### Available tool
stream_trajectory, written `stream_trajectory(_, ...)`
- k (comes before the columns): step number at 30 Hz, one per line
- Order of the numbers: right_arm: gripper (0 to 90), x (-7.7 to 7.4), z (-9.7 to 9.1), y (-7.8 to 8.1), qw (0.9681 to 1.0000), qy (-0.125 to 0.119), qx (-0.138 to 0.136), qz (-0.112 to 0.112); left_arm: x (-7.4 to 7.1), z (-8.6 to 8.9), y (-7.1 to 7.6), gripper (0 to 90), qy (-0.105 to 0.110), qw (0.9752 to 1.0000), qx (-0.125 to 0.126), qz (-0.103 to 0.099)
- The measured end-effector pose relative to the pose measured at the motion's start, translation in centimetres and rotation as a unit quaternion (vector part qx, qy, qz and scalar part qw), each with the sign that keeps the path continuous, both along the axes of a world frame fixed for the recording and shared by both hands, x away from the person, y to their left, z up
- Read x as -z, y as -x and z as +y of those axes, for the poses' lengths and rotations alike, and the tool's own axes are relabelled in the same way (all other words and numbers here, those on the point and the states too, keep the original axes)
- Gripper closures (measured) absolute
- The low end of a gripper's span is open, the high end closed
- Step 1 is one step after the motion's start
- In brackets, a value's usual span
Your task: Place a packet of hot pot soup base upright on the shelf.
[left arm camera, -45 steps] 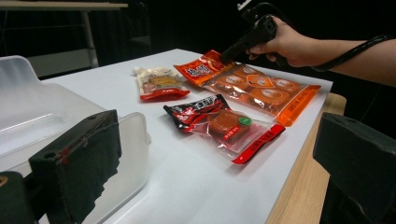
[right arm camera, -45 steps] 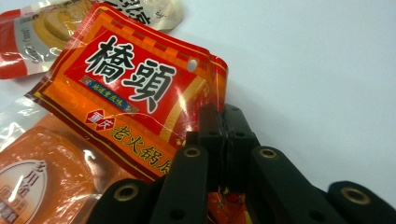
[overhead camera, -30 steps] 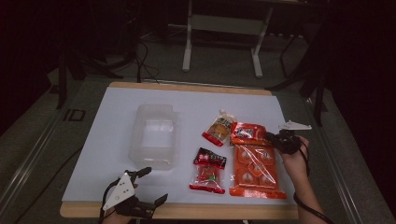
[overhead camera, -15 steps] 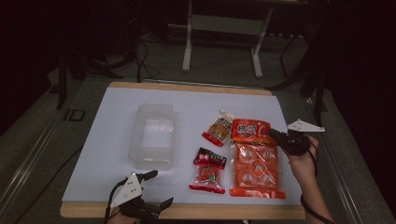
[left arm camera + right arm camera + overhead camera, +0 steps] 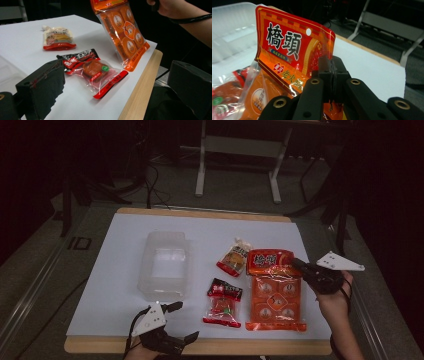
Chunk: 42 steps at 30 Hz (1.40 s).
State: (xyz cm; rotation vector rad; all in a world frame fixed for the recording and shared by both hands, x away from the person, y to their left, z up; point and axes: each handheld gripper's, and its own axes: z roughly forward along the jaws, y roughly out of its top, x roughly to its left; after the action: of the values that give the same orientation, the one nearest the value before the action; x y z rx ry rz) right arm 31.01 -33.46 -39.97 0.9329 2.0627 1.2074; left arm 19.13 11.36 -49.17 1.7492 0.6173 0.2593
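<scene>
The right gripper [image 5: 331, 75] has its jaws closed tight on the top edge of the orange pack [image 5: 287, 50], near the corner of its red header. The pack [image 5: 274, 290] hangs tilted from this grip; its top end is lifted and its bottom edge is on the table [image 5: 125, 235], as the left gripper view shows [image 5: 122, 30]. Just left of the pack lies the red packet [image 5: 224, 304], and a small pouch [image 5: 235, 257] is beyond that packet, beside the pack's header. The clear tub [image 5: 165, 270] stands well to the left of the pack. The left gripper [image 5: 175, 325] is at the near edge of the table, left of the packet, with its jaws wide open and nothing between them.
</scene>
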Motion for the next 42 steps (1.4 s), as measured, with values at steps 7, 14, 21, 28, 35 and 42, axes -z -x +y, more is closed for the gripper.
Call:
stream_trajectory(7, 88.6, -1.3, 0.3, 2.6, 0.9993, -0.005, -0.022, -0.028, -0.7, -1.2, -0.7, 1.8, 0.0, 0.9999, 0.008, 0.007)
stream_trajectory(14, 88.6, -1.8, 0.0, 4.8, 0.9979, -0.011, -0.039, -0.05, -1.1, -3.2, -1.7, 2.1, -0.001, 0.9997, 0.021, 0.007)
stream_trajectory(21, 88.6, -1.8, -1.1, 7.0, 0.9969, -0.027, -0.046, -0.058, -1.3, -5.6, -2.5, 2.1, -0.012, 0.9994, 0.032, -0.003)
stream_trajectory(28, 88.5, -1.5, -1.6, 8.3, 0.9959, -0.036, -0.052, -0.064, -1.8, -7.9, -3.8, 2.1, -0.016, 0.9985, 0.052, 0.004)
stream_trajectory(35, 88.4, -1.7, -1.6, 9.3, 0.9957, -0.03, -0.054, -0.069, -2.2, -10.0, -5.5, 2.1, -0.007, 0.997, 0.073, -0.024)
stream_trajectory(42, 88.2, -1.7, -1.8, 9.7, 0.9956, -0.031, -0.055, -0.07, -2.4, -11.4, -7.4, 2.1, 0.019, 0.9934, 0.107, -0.036)
